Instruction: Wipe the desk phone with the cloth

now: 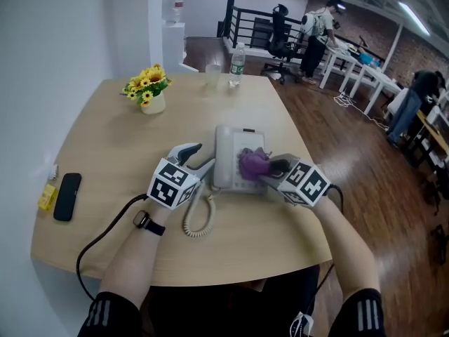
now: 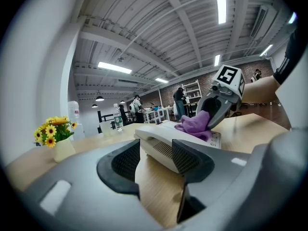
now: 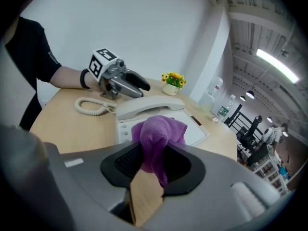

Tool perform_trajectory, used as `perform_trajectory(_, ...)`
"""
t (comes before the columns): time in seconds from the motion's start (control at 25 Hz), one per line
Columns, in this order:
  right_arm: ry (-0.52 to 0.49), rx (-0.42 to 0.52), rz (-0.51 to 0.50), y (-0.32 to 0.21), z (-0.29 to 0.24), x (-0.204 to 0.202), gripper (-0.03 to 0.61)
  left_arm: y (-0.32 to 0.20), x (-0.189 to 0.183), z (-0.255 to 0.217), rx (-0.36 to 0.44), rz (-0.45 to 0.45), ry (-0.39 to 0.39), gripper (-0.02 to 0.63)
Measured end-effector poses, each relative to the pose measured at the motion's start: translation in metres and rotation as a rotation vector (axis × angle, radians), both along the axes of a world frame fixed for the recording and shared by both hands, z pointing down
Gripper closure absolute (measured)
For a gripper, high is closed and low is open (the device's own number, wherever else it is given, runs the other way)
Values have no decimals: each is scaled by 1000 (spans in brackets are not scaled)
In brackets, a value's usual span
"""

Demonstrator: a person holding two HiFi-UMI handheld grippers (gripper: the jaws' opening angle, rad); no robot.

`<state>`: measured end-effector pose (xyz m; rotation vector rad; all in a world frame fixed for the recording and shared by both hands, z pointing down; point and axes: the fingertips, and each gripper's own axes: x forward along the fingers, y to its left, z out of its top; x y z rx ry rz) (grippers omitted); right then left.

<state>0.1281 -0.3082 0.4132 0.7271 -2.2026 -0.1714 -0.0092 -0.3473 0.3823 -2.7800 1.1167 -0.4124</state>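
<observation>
The white desk phone (image 1: 230, 161) lies in the middle of the wooden table (image 1: 112, 139), its handset on the left side. My right gripper (image 1: 272, 168) is shut on a purple cloth (image 1: 252, 163), which rests on the phone's keypad. In the right gripper view the cloth (image 3: 159, 137) bulges out between the jaws above the phone (image 3: 151, 110). My left gripper (image 1: 200, 159) stands open just left of the handset; in its own view the handset (image 2: 161, 147) lies just beyond the open jaws. The coiled cord (image 1: 199, 220) trails toward the table's front edge.
A pot of yellow flowers (image 1: 149, 90) stands at the far left of the table. A water bottle (image 1: 237, 59) and a clear cup (image 1: 212, 76) are at the far edge. A black device (image 1: 67, 196) and a yellow item (image 1: 48, 196) lie at the left edge. People stand by distant desks.
</observation>
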Motion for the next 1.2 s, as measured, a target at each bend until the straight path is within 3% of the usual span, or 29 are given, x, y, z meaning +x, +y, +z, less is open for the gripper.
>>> perform_trajectory(0.4,4,-36,-83,56,4,-2,451,0,0,1,-3,0,-1,413)
perform_trajectory(0.68,-164,42,69,-28,-69,-5,449,0,0,1,-4,0,1,413)
perform_trajectory(0.96,-122,3,158,-104,-63,-26,449,0,1,0,0,1,-3,413)
perform_trajectory(1.2,-96,-58,168,-108,-31,-29,451,0,2,1,-2,1,-6,413)
